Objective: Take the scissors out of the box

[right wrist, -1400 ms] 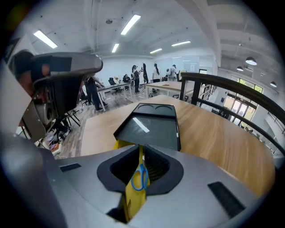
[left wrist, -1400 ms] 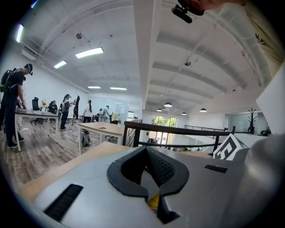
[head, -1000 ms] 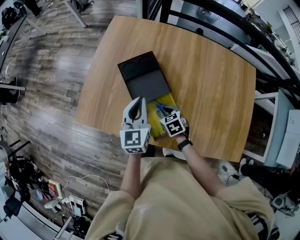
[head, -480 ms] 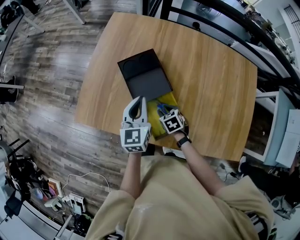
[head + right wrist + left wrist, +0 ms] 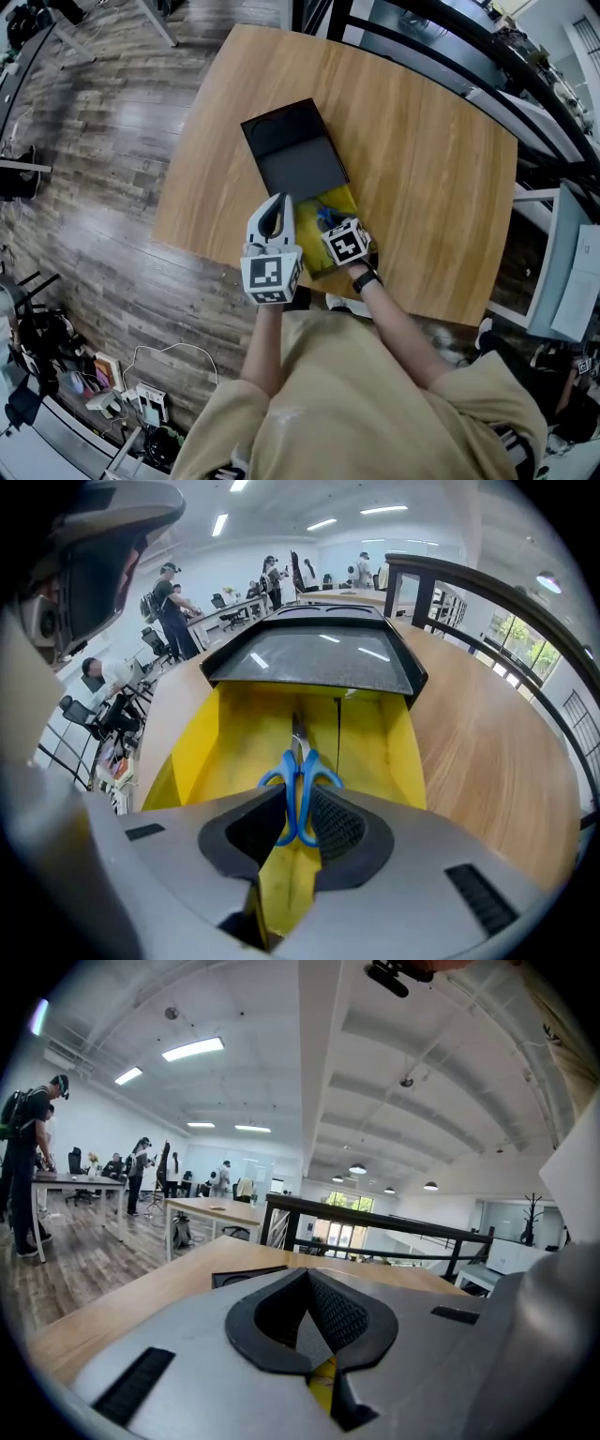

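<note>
An open box with a yellow inside (image 5: 339,204) (image 5: 375,733) lies near the front edge of the wooden table (image 5: 422,169). Its black lid (image 5: 298,150) (image 5: 319,658) is folded back. Blue-handled scissors (image 5: 300,785) (image 5: 323,220) lie lengthwise in the box. My right gripper (image 5: 300,808) (image 5: 331,230) points steeply down into the box. Its jaws are closing and its pads touch the handle loops from both sides. My left gripper (image 5: 275,208) (image 5: 306,1279) hovers at the box's left wall, shut, with nothing seen held. A bit of yellow shows through the gap lower down.
The table's front edge (image 5: 281,286) lies just below the grippers, and beyond it is plank floor (image 5: 94,187). A black railing (image 5: 450,47) runs behind the table. Several people (image 5: 173,611) stand at desks far off.
My right gripper has dipped a little lower into the box, over the scissors. My left gripper and the box have kept their places.
</note>
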The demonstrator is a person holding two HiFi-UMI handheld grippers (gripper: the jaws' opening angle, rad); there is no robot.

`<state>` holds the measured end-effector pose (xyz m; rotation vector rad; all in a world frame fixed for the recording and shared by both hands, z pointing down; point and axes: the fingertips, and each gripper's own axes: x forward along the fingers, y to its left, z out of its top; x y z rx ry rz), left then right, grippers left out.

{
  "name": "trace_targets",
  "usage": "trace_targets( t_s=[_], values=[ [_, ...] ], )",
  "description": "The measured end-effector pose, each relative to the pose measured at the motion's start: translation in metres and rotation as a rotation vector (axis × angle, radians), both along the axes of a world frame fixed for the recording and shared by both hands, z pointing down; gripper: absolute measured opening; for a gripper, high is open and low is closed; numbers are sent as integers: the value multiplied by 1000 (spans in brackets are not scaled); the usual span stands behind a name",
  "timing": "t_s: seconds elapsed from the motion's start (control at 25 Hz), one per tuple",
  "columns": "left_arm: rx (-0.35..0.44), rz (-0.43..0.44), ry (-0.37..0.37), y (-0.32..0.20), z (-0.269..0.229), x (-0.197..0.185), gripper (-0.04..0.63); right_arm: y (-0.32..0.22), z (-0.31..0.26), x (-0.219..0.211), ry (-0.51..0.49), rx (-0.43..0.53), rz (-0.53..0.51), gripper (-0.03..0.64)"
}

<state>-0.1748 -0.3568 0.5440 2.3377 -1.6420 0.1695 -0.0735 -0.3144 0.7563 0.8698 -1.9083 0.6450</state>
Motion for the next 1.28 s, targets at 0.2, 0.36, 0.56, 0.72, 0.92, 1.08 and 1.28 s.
trace_targets(
  t_s=[0.2,0.36,0.56,0.72,0.92,1.08,1.28],
  values=[
    [7,-1,-5,3,-5,3,3,1,-10,0,-6,32,-17,80],
    [17,-8,-14,9,-8,3,3,7,-17,-1,-15,46,-27,80],
    [32,-27,-24,18,-16,4,3,10,-28,6,-29,72,-30,80],
    [43,-42,-25,27,-23,4,3,15,-37,12,-44,97,-26,80],
    [65,-55,-31,43,-34,10,3,32,-51,20,-64,96,-7,80],
    [86,-63,-37,54,-42,17,3,42,-61,25,-92,121,-18,80],
    [109,-72,-45,72,-50,22,3,51,-82,24,-148,174,-28,80]
  ],
)
